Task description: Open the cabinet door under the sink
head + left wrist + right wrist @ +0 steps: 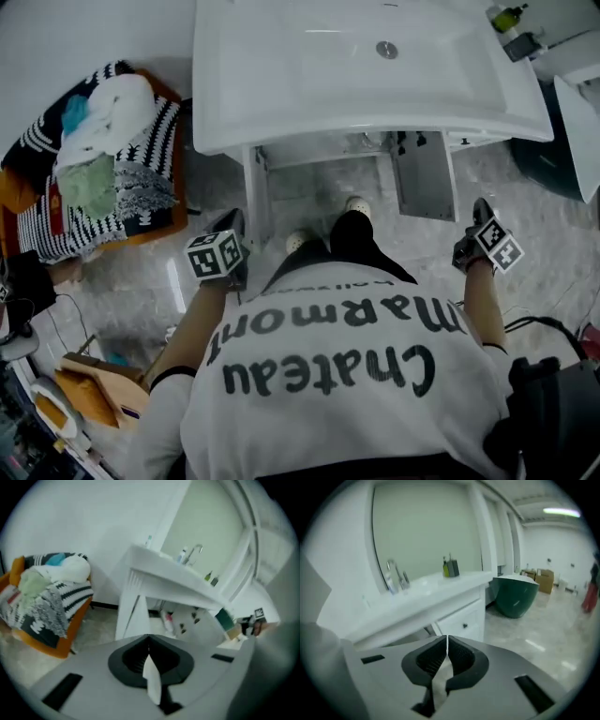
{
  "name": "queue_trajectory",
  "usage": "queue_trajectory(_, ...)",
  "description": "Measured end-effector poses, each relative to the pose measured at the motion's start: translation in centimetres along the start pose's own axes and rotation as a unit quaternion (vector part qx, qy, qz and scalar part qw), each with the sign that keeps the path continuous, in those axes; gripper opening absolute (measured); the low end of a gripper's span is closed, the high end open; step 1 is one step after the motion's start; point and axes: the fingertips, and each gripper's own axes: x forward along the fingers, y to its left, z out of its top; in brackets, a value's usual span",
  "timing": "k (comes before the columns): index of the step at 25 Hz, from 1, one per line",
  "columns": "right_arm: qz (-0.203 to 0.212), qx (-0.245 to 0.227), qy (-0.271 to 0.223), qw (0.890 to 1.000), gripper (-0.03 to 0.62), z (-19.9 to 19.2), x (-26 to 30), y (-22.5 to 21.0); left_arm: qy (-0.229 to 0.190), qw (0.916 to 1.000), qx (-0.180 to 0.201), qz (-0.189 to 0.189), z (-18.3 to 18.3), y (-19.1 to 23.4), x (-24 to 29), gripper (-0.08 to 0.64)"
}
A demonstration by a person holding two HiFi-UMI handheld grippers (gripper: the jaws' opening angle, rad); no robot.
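Observation:
The white sink [366,66] stands on a vanity whose cabinet beneath is open. Its left door [255,192] shows edge-on and its right door [424,175] is swung out, grey inside. My left gripper [232,225] hangs in the air just left of the left door, touching nothing. My right gripper [480,211] is raised to the right of the right door, also apart from it. In the left gripper view the jaws [149,638] are shut and hold nothing, pointing at the open cabinet [178,620]. The right gripper's jaws [446,640] are shut and hold nothing, facing the counter and tap [396,579].
An orange basket [164,225] piled with laundry sits on the floor at the left. A dark green tub [515,595] stands right of the vanity. Bottles [511,17] stand on the counter's far right corner. The person's white shoes [356,204] are in front of the cabinet.

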Motion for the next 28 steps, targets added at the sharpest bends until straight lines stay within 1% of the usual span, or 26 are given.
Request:
queue_trajectory(1,0.042,0.036,-0.047,0.997,0.02,2.9,-1.1,2.3,-0.024,0.9987,-0.014,-0.042,2.0,-1.7,-0.9,0.009)
queue_trajectory(2,0.084,0.059,-0.086,0.991,0.02,5.8,-2.2,4.7,-0.049,0.9959,-0.013,-0.075,4.2,-3.3,-2.1,0.009)
queue_trajectory(3,0.122,0.066,-0.114,0.984,0.02,8.4,-3.4,7.2,-0.075,0.992,-0.005,-0.102,6.4,-4.7,-3.4,0.009)
queue_trajectory(4,0.154,0.061,-0.131,0.977,0.02,10.4,-4.5,9.7,-0.1,0.9874,0.003,-0.122,8.7,-6.1,-4.6,0.009)
queue_trajectory(5,0.179,0.045,-0.14,0.973,0.02,11.9,-5.5,12.1,-0.126,0.982,0.01,-0.141,11.0,-7.3,-5.7,0.009)
queue_trajectory(7,0.21,-0.005,-0.151,0.966,0.02,13.9,-7.3,16.3,-0.169,0.9707,0.027,-0.169,15.1,-9.5,-7.2,0.009)
queue_trajectory(9,0.224,-0.054,-0.16,0.96,0.02,14.9,-8.7,19.7,-0.192,0.9621,0.041,-0.189,18.2,-11.6,-8.2,0.009)
queue_trajectory(10,0.231,-0.069,-0.16,0.957,0.02,15.0,-9.3,21.1,-0.199,0.9582,0.044,-0.2,19.3,-12.7,-8.7,0.009)
queue_trajectory(12,0.254,-0.083,-0.157,0.951,0.02,14.8,-10.3,23.7,-0.213,0.9486,0.046,-0.23,20.9,-15.1,-10.0,0.009)
queue_trajectory(14,0.282,-0.087,-0.155,0.943,0.02,14.3,-11.3,26.0,-0.221,0.9371,0.054,-0.265,22.1,-17.8,-11.2,0.009)
queue_trajectory(16,0.311,-0.095,-0.148,0.934,0.02,13.3,-12.3,28.4,-0.224,0.923,0.066,-0.306,22.6,-20.2,-12.5,0.009)
queue_trajectory(18,0.341,-0.107,-0.139,0.924,0.02,12.3,-13.6,30.8,-0.237,0.9083,0.072,-0.337,23.1,-22.2,-14.1,0.009)
queue_trajectory(20,0.368,-0.129,-0.132,0.911,0.02,11.7,-14.9,33.0,-0.255,0.8978,0.078,-0.35,23.7,-23.8,-15.6,0.009)
queue_trajectory(21,0.379,-0.145,-0.131,0.905,0.02,11.5,-15.6,33.8,-0.263,0.8952,0.084,-0.35,23.8,-24.4,-16.3,0.009)
queue_trajectory(23,0.39,-0.18,-0.136,0.893,0.02,11.5,-16.9,34.8,-0.273,0.8944,0.108,-0.338,23.6,-25.5,-17.7,0.009)
queue_trajectory(26,0.409,-0.218,-0.15,0.873,0.02,12.4,-18.3,35.9,-0.297,0.8927,0.161,-0.299,23.3,-26.5,-19.5,0.009)
queue_trajectory(27,0.419,-0.228,-0.151,0.866,0.02,12.5,-18.7,36.2,-0.307,0.8919,0.17,-0.285,23.3,-26.7,-20.0,0.009)
queue_trajectory(28,0.427,-0.236,-0.151,0.86,0.02,12.5,-19.1,36.4,-0.317,0.8922,0.17,-0.273,23.4,-26.8,-20.4,0.009)
